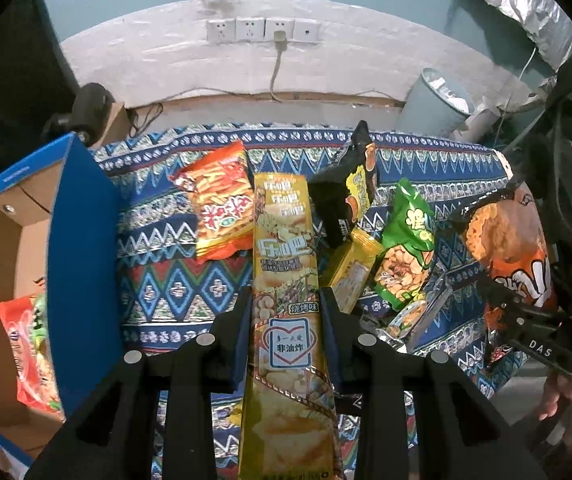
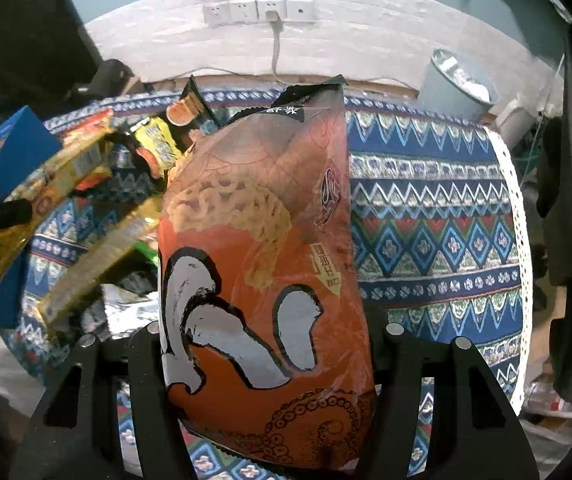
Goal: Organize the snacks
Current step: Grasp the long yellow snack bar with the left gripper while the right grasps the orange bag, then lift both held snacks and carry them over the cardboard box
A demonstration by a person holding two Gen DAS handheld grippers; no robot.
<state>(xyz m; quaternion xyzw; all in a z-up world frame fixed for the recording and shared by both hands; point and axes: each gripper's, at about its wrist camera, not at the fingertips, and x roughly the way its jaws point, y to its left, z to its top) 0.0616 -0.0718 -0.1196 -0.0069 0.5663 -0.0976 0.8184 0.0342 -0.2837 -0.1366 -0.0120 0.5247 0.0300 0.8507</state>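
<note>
Crinkled foil and thin plastic film make up every packet here, so each should handle as light, soft and slippery, its contents brittle under pressure. The left gripper (image 1: 286, 312) is clamped tight on the lower part of a long yellow packet (image 1: 281, 240), which hangs clear of the patterned cloth (image 1: 157, 280); narrow and fairly flat, it gives the pads a firm seat across its width. The right gripper (image 2: 269, 344) is closed on a puffy orange bag (image 2: 261, 240), its jaws held partly apart by the air-filled body, also lifted above the table. Such a pillow of a bag is judged likely to slide or burst if squeezed hard; a hold near the sealed edge would be safer than one across the middle. More packets, red-orange (image 1: 221, 208), black (image 1: 346, 192) and green (image 1: 406, 248), lie loose on the cloth. A blue-sided cardboard box (image 1: 81, 260) stands just left, already holding a red packet (image 1: 25, 352).
</note>
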